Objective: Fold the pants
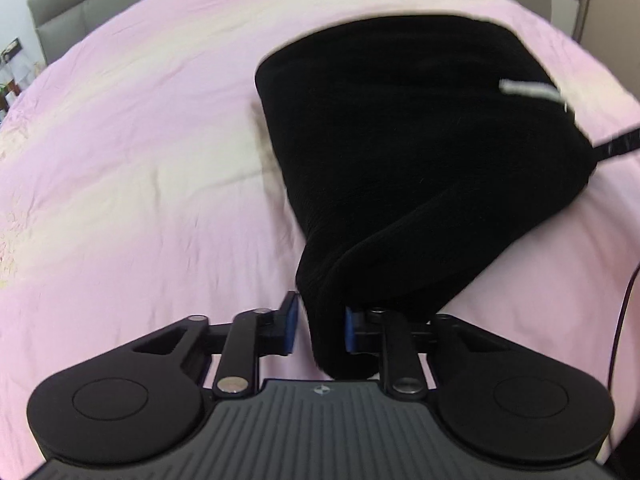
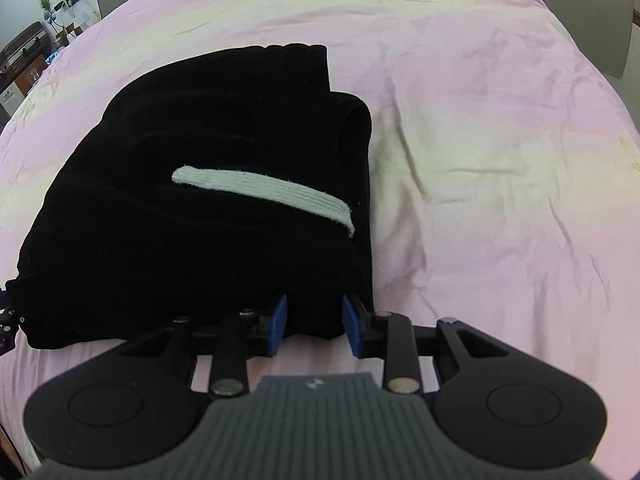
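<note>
Left wrist view: the black pants [image 1: 404, 152] lie bunched in a thick fold on the pink bedsheet [image 1: 132, 184], and one end of the bundle trails down to the left gripper [image 1: 320, 326]. Fabric sits between the blue pads [image 1: 289, 324]; the right-hand pad is against the cloth, but a sliver of sheet shows between the cloth and the left-hand pad, so whether the fingers pinch it I cannot tell. A white stripe [image 1: 530, 90] shows on the far right side of the pants. A grey headboard [image 1: 84, 12] stands beyond the pants.

Right wrist view: the pants [image 2: 192, 208] lie folded on the bedsheet [image 2: 500, 160], the white stripe [image 2: 264, 192] running across the top. The right gripper [image 2: 314, 326] sits at the pants' near edge, fingers parted, the blue pads [image 2: 279, 326] straddling the hem without clamping it.
</note>
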The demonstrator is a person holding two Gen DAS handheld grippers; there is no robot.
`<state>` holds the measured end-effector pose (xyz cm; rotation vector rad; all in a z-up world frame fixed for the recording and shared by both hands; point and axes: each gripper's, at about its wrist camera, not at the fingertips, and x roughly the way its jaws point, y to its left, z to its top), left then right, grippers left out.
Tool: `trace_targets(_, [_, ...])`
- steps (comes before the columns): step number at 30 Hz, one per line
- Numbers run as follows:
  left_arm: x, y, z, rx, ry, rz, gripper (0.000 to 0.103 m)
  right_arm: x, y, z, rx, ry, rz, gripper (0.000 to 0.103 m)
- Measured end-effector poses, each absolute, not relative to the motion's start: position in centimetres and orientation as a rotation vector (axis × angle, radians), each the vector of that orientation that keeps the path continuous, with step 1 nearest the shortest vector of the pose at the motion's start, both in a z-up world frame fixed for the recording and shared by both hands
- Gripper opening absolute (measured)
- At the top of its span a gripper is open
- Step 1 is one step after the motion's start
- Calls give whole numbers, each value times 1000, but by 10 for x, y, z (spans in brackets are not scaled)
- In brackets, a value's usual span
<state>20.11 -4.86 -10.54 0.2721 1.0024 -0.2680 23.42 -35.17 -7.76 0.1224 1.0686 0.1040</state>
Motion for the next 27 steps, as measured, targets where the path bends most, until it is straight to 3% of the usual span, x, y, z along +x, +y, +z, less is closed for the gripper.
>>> trace_targets(8, [216,-51,-122,293,1063,-274,22,239,-348,-89,119,1080,80,28])
trace_targets(12, [213,-47,-109,281,1068,-280,48,240,-352,-85,149,1095,63,32])
trace_targets(16, [205,-45,-92,342,1076,-278,57,233,-361,-76,199,1104,50,46])
trace_targets(23, [196,-49,-60,430,1031,-259,59,220,-360,-56,167,1091,61,56])
trace_targets(27, [199,-55,-41,432,977,-278,69,213,-351,-32,99,1058,88,64])
